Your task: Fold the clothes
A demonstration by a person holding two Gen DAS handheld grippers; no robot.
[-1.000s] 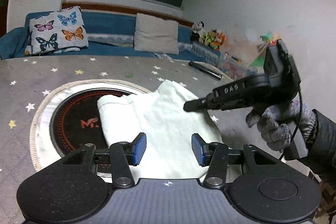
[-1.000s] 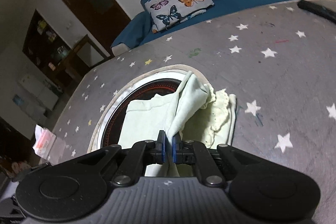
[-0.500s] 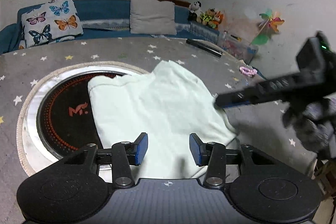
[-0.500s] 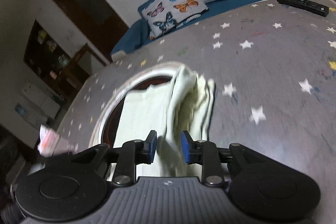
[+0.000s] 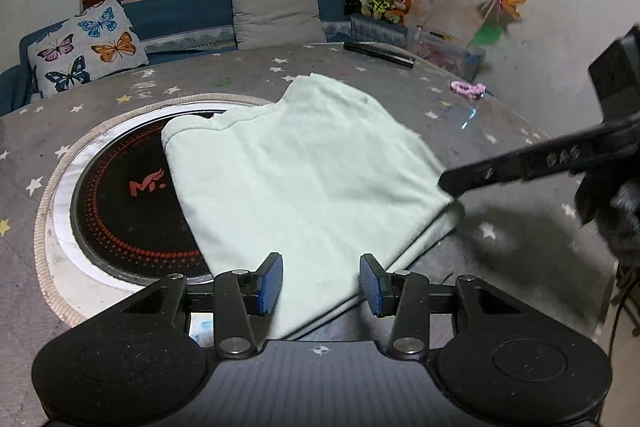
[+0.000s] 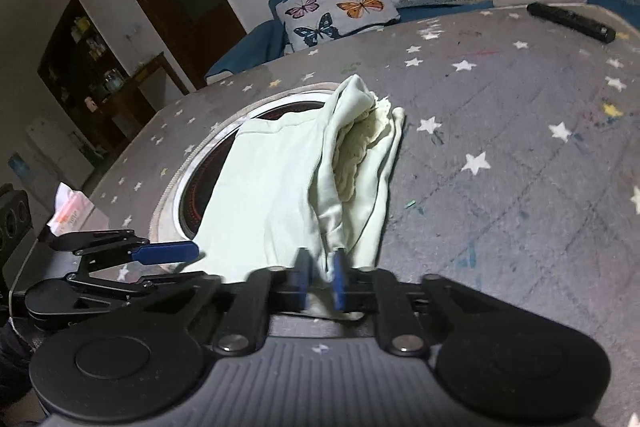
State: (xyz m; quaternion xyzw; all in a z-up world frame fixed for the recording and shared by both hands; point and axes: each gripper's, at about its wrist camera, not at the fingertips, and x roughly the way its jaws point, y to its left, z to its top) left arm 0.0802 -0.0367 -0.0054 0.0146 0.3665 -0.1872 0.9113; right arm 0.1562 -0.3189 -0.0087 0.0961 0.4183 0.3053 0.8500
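right tongs clamped on pale garment – left tongs apart, closing; remote beyond.

Your open table lies right of the garment; only the remote obstructs its far edge. Left gripper crowds the garment's left.
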